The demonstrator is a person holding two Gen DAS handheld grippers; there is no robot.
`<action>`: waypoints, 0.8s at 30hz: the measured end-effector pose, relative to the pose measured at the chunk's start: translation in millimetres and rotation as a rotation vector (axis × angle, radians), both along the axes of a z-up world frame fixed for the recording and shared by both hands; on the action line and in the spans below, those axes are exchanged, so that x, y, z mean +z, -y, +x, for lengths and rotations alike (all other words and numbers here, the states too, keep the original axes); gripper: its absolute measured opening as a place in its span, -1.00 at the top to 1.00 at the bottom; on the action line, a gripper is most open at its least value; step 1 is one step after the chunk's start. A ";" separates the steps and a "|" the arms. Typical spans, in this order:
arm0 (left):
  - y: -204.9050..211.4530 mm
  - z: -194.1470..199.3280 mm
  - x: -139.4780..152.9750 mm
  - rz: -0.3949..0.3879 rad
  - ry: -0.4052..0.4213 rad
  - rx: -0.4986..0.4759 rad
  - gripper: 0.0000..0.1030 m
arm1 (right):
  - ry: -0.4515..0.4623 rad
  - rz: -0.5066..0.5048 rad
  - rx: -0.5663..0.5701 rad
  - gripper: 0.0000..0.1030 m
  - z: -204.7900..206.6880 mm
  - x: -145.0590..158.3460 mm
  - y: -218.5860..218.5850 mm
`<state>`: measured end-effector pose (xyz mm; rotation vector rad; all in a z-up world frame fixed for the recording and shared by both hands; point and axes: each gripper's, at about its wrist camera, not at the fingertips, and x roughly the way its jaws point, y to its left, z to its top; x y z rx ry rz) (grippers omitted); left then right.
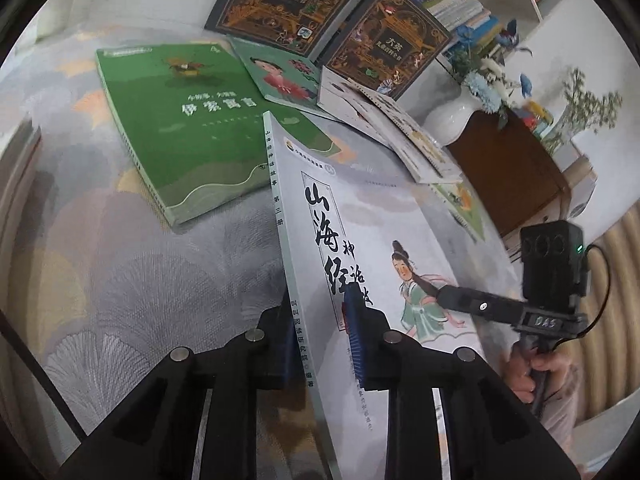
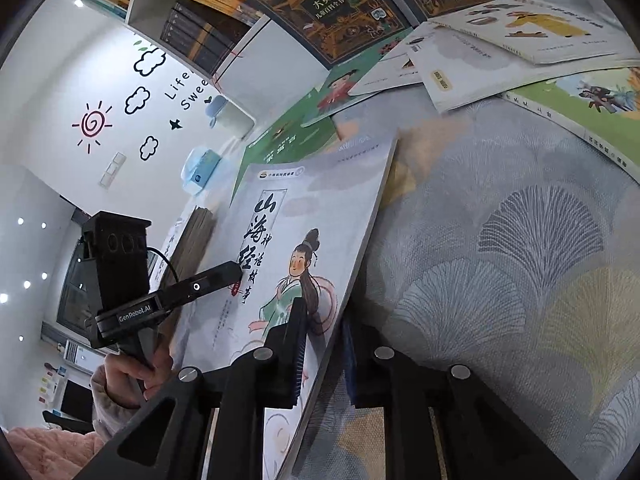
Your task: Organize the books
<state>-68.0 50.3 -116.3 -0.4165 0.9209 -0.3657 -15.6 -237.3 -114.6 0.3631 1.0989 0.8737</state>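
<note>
A pale grey storybook [image 1: 380,216] with black brush lettering and a figure in a green robe is held at its near end, tilted up off the patterned cloth [image 1: 120,260]. My left gripper [image 1: 320,320] is shut on its spine side, one blue pad on the cover and the other under it. My right gripper [image 2: 324,344] is shut on the opposite long edge of the same book [image 2: 320,208]. Each view shows the other gripper: the right one [image 1: 444,294] with a hand on its handle, the left one [image 2: 232,272] lying across the cover.
A large green book [image 1: 180,128], a thin green one [image 1: 280,76], two dark ornate volumes [image 1: 388,44] and several white picture books [image 1: 400,128] lie scattered beyond. A white vase [image 1: 452,116] stands on a brown cabinet [image 1: 512,168]. A filled bookshelf [image 2: 208,12] is on the wall.
</note>
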 end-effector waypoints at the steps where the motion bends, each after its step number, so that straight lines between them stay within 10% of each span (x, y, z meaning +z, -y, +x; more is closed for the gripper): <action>1: 2.5 -0.4 1.0 0.020 0.007 -0.001 0.55 | 0.002 0.000 -0.002 0.75 -1.8 0.5 0.1; 24: 3.3 -2.6 0.7 0.026 0.025 0.011 0.54 | 0.007 0.006 -0.006 0.74 -3.8 0.4 -0.1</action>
